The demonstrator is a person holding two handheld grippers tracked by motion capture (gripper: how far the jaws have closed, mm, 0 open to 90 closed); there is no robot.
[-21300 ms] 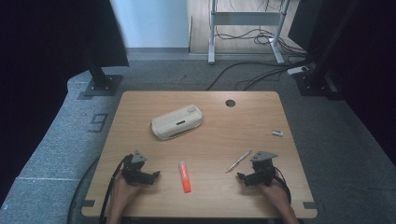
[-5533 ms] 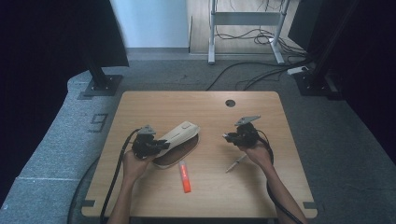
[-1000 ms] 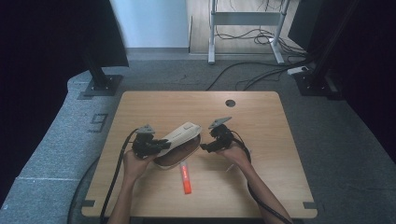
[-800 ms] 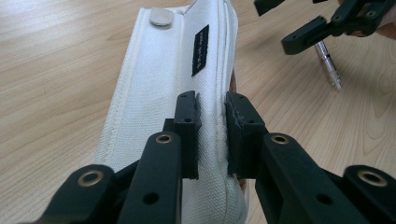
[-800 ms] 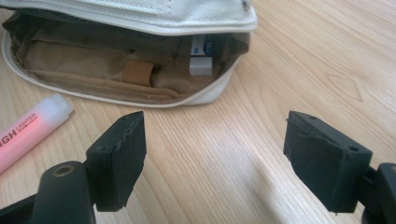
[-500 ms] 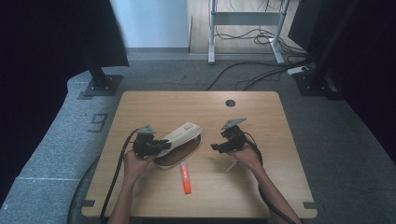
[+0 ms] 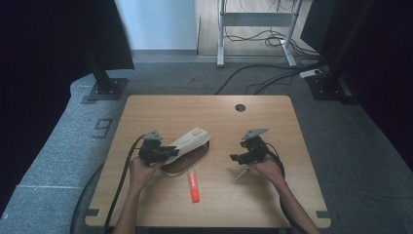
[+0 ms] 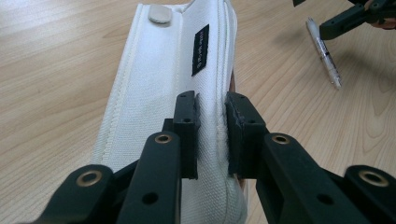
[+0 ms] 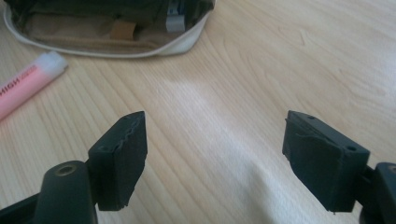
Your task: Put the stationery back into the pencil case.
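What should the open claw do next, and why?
Probably reach down for the pen. The left claw holds the white pencil case's lid up, the right claw is open and empty, and the pen lies on the table right beside it.

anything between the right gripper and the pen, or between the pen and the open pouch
Nothing visible. The right gripper hovers open right by the pen, and bare table lies between the pen and the pouch, whose lid the left gripper holds up.
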